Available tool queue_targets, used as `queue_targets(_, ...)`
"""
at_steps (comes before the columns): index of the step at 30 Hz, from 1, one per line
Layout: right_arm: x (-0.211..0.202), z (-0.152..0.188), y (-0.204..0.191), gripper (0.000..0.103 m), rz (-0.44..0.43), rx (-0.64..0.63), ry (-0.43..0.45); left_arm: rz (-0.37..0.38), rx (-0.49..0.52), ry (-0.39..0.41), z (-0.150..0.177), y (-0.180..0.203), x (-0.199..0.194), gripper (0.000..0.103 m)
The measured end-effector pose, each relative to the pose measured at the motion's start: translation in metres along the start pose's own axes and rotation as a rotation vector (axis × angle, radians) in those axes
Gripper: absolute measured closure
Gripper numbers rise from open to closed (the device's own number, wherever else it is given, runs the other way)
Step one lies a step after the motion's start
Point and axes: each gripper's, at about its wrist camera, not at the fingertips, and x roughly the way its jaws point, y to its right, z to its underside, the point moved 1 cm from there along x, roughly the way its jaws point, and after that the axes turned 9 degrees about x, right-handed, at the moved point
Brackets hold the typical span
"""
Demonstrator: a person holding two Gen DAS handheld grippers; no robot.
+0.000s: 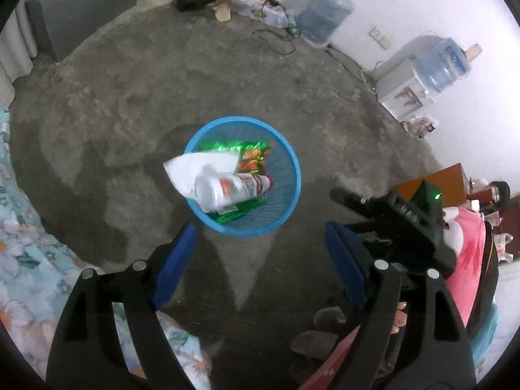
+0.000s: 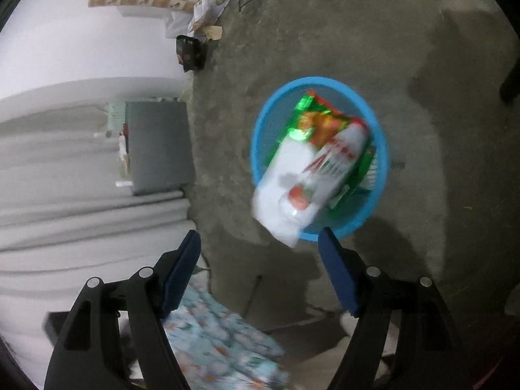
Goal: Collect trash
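A round blue mesh trash basket (image 1: pixel 286 149) stands on the concrete floor; it also shows in the right wrist view (image 2: pixel 383 149). It holds a white bag with red print (image 1: pixel 224 182) (image 2: pixel 305 178) that sticks out over the rim, lying on green and orange snack wrappers (image 1: pixel 253 152) (image 2: pixel 312 117). My left gripper (image 1: pixel 260 266) is open and empty, above the floor just short of the basket. My right gripper (image 2: pixel 260 269) is open and empty, close to the basket's near rim. The right gripper's body (image 1: pixel 399 217) shows in the left wrist view.
A floral blanket (image 1: pixel 22 243) (image 2: pixel 221 351) lies on the near side. Two water jugs (image 1: pixel 325 16), a small white appliance (image 1: pixel 403 91), cables and boxes line the far wall. A grey cabinet (image 2: pixel 159 146) and curtain (image 2: pixel 65 195) stand left. Slippers (image 1: pixel 318 331) lie nearby.
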Motion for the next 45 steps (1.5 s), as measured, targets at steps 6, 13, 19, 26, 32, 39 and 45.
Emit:
queue_targets(6,-0.028,0.021,-0.011,0.030,-0.004,-0.100,0.023,0.021,0.036,0.114,0.027,0.000,-0.075,0.026)
queue_targets(13,-0.049,0.097,-0.098,0.030,-0.008,-0.429,-0.004,-0.056,0.059,0.343,0.122,-0.012,-0.209,0.023)
queue_targets(19,-0.027,0.196,-0.158,0.025,-0.092,-0.670,-0.185,-0.251,-0.067,0.524,0.254,-0.045,-0.293,0.021)
queue_targets(26,0.022,0.317,-0.184,0.024,-0.134,-0.802,-0.468,-0.440,-0.403,0.596,0.367,-0.126,-0.341,0.020)
queue_targets(32,0.069,0.391,-0.182,0.024,-0.083,-0.856,-0.608,-0.517,-0.583,0.645,0.406,-0.199,-0.358,0.020)
queue_targets(39,0.127,0.427,-0.200,0.024,-0.051,-0.793,-0.664,-0.391,-0.707,0.712,0.415,-0.273,-0.346,0.020)
queue_targets(45,0.171,0.446,-0.202,0.024,0.000,-0.772,-0.726,-0.153,-0.759,0.799,0.417,-0.301,-0.327,0.025)
